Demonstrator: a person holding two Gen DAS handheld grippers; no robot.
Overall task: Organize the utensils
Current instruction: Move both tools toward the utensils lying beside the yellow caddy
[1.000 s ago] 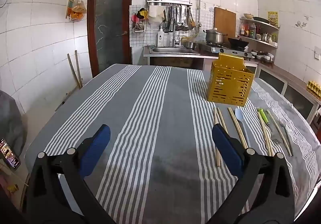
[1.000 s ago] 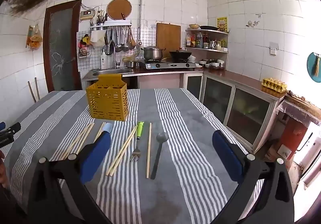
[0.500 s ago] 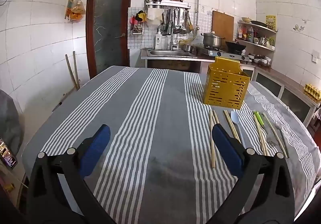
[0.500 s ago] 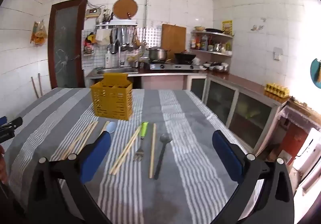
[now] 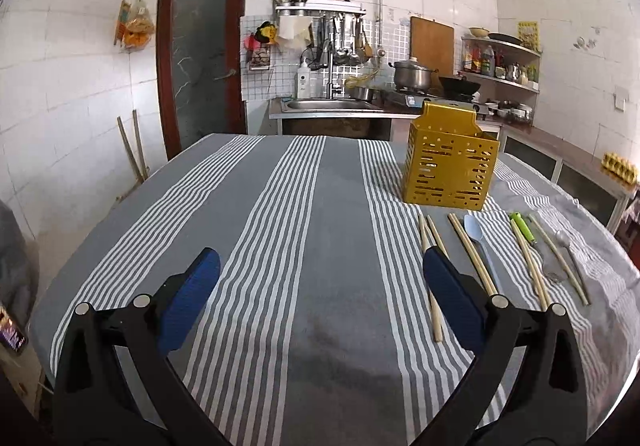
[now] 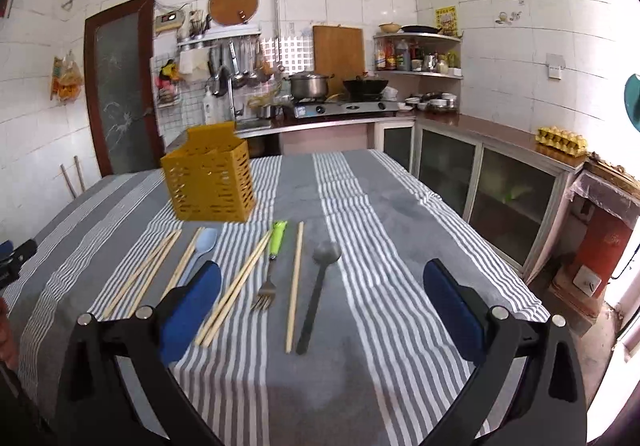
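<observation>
Grippers, left (image 5: 320, 278) and right (image 6: 322, 280), wide open, empty; both drifted slightly; utensils untouched near yellow caddy (image 6: 210, 174).

We are seeing a bright kitchen in soft daylight. The white wall tiles (image 6: 500, 6) are shining, and the far right edge is glaring. Both pictures are bending round, with dark corners. Shadows are looking faint.
</observation>
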